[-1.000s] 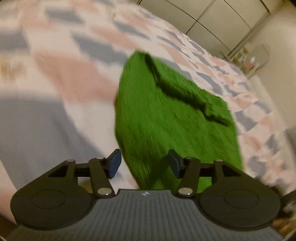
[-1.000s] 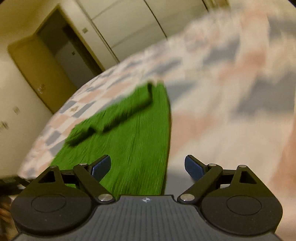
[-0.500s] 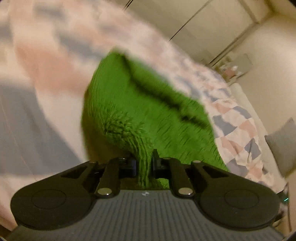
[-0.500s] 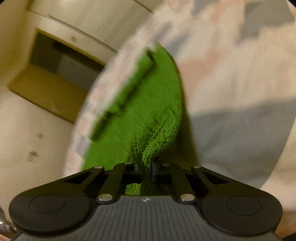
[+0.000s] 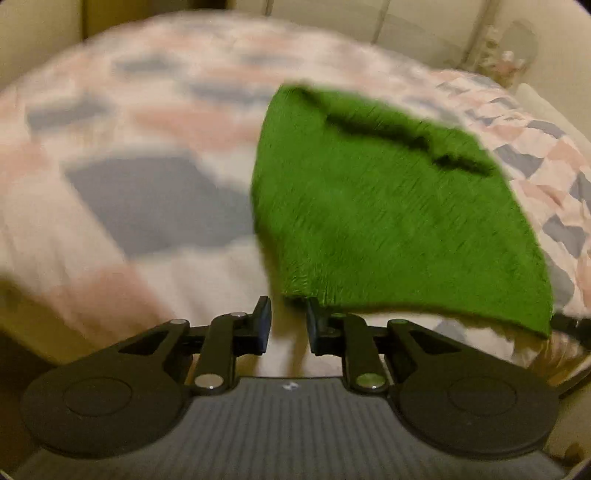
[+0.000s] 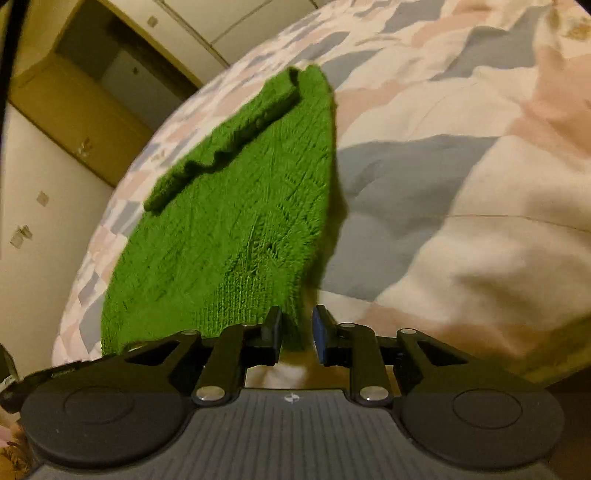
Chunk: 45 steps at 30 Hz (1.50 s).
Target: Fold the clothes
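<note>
A green knitted garment (image 5: 388, 206) lies flat on the bed, with a sleeve folded across its far part (image 5: 406, 136). It also shows in the right wrist view (image 6: 236, 229). My left gripper (image 5: 287, 325) is partly open and empty, just in front of the garment's near left corner. My right gripper (image 6: 297, 332) is partly open and empty at the garment's near right corner; the hem edge hangs just ahead of its fingers, apart from the pads.
The bed has a quilt (image 5: 147, 192) with pink, grey and white patches, also in the right wrist view (image 6: 461, 184). White wardrobe doors (image 6: 221, 22) and a dark doorway (image 6: 107, 62) stand behind. A cluttered shelf (image 5: 506, 59) is at the far right.
Both grippers were shut on the garment's near corners half a second ago, holding them up. Now both have opened, let go and drawn back, and the garment lies flat.
</note>
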Tool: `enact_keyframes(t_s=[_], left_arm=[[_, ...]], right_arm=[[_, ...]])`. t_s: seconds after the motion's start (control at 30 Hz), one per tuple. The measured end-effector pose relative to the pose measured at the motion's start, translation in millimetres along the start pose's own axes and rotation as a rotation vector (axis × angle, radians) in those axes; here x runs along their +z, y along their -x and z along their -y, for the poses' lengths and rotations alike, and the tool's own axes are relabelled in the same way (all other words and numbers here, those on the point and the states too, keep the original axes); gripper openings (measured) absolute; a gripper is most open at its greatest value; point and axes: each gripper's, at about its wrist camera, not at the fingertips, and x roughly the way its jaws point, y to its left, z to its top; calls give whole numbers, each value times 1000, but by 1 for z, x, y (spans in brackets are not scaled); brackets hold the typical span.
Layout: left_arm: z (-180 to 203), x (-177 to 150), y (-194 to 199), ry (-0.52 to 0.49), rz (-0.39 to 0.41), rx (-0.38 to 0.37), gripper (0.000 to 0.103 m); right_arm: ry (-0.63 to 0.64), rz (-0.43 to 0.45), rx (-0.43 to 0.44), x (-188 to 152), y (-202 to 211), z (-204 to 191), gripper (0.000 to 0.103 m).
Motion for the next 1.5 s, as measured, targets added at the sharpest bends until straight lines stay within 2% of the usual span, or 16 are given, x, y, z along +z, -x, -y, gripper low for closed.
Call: enact_keyframes(t_s=[0.1,0.17,0.27,0.33,0.53,0.73,0.9,1.03,1.13,1.2,1.27,1.3,1.37,1.43,1.47,1.5], left_arm=[[21,18,9,-114,82,-25,16],[36,28,-2,-169,88,-31,16],[55,45,-20,-219,84,-41,16],[61,54,-30,-253,85,-69,17],[68,75,-80,-382,22,-40,17],[79,108,-131,-466,35,-42,17],[82,125,-175,-492,7,-38,18],[87,151,-200,-545,36,-54,21],[91,186,-222,-557,93,-19,19],[89,220,-237,-507,139,-4,14],[79,265,-249,-376,188,30,14],[71,287,-253,-302,210,53,14],[54,313,-251,-206,238,69,15],[36,336,-247,-117,263,83,16],[28,335,-242,-108,261,78,16],[22,328,-236,-114,257,76,17]], right_arm=[[94,116,-19,16,19,-12,24],[155,178,-10,26,26,-22,24],[216,188,12,38,18,-36,24],[247,175,22,42,8,-39,24],[291,113,1,60,-32,-38,24],[370,138,28,101,-73,-48,24],[377,43,-37,131,-132,-38,24],[451,20,-36,156,-162,-45,22],[541,-7,-67,186,-193,-60,18],[610,55,-97,211,-211,-72,18],[595,169,-100,245,-222,-83,18],[541,232,-79,263,-224,-86,18],[449,302,-62,282,-218,-84,33],[357,371,-45,301,-212,-83,44],[315,395,-38,307,-209,-81,44],[300,376,-37,299,-204,-76,44]])
